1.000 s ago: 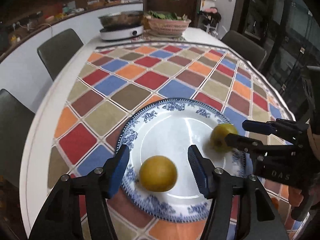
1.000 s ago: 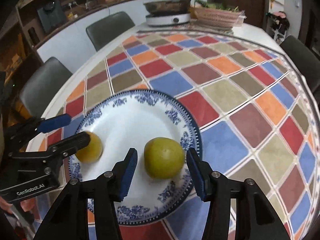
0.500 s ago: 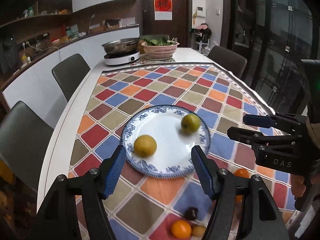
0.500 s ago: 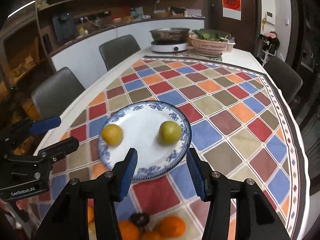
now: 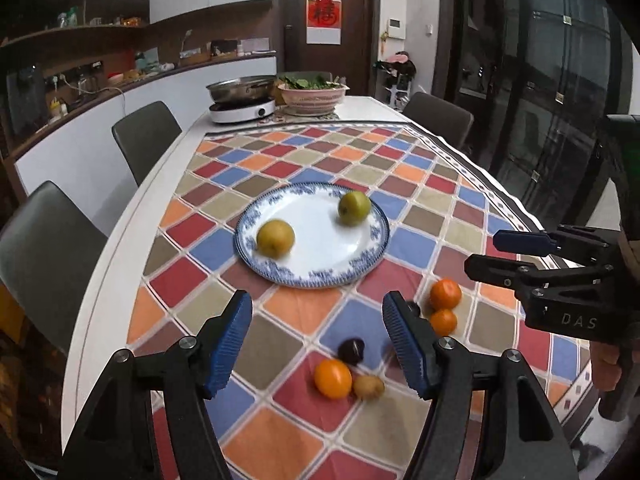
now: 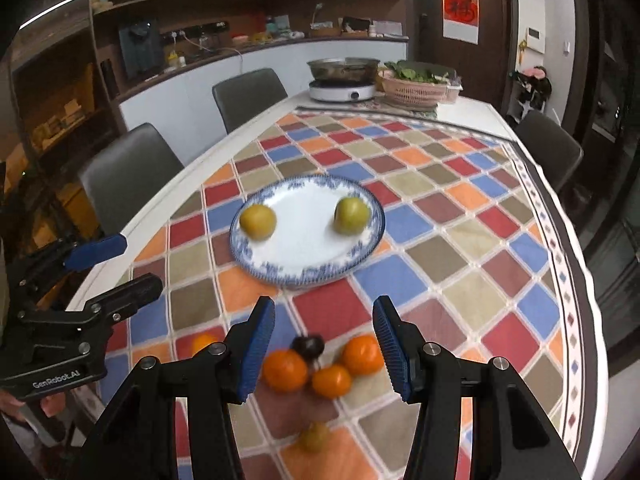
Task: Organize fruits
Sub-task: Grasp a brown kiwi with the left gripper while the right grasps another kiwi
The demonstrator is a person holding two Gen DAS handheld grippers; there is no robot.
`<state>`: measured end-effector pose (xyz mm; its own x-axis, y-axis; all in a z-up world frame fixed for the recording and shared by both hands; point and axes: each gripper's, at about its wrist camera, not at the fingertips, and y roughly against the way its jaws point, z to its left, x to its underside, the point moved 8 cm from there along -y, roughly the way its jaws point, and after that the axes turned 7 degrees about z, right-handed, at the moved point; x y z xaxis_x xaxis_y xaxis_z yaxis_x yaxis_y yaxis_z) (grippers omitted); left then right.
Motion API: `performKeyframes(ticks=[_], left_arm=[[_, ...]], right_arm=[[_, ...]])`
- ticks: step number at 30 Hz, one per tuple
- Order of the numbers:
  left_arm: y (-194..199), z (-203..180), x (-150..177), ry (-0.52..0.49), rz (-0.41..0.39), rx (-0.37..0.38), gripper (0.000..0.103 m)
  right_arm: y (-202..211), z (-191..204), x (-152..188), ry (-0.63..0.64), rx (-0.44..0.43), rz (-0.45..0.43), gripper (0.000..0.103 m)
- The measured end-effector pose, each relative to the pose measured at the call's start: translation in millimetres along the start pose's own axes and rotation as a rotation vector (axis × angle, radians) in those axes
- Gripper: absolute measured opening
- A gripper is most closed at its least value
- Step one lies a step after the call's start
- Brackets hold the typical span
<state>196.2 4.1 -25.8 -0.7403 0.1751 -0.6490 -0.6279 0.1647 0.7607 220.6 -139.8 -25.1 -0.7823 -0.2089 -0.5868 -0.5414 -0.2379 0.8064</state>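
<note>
Left wrist view shows two yellow-green fruits (image 5: 275, 238) already on the blue plate (image 5: 312, 276). Oranges (image 5: 445, 293), a dark fruit (image 5: 351, 349) and a small brown one (image 5: 368, 386) wait on the worktop (image 5: 424, 208), near the plate. The left gripper (image 5: 316, 344) and right gripper (image 6: 324, 344) both have their jaws apart and hold nothing. I think most of the job is left.

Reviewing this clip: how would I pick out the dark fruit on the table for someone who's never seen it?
Start at the blue-and-white patterned plate on the checkered tablecloth. Nearer the camera lies a cluster of orange citrus fruits. The small dark purple-brown round fruit sits among them, the only dark one.
</note>
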Motion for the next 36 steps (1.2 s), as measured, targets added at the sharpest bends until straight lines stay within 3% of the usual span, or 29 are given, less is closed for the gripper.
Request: performKeyframes(ticks=[10, 15, 23, 30, 36], left_arm=[[1.6, -29.0, 48.0, -0.103, -0.002, 0.059, 0.066], [-6.2, -46.1, 63.5, -0.186, 0.000, 0.076, 0.058], [-21.0, -58.8, 74.9, -0.321, 0.007, 0.040, 0.043], [-41.7, -63.7, 83.3, -0.411, 0.056, 0.013, 0.037], [-55.9, -64.7, 83.3, -0.466, 0.081, -0.022, 0.034]], right_arm=[[-10.0, 3.3, 60.1, -0.029, -0.014, 0.124, 0.052], [-11.5, 4.3, 79.0, 0.003, -0.002, 0.149, 0.052], [-21.4, 4.4, 96.1, -0.005, -0.018, 0.193, 0.052], [-36.5, 4.3, 107.5, -0.005, -0.034, 0.243, 0.051], [-46.7, 4.1, 112.5, -0.008, -0.055, 0.274, 0.043]])
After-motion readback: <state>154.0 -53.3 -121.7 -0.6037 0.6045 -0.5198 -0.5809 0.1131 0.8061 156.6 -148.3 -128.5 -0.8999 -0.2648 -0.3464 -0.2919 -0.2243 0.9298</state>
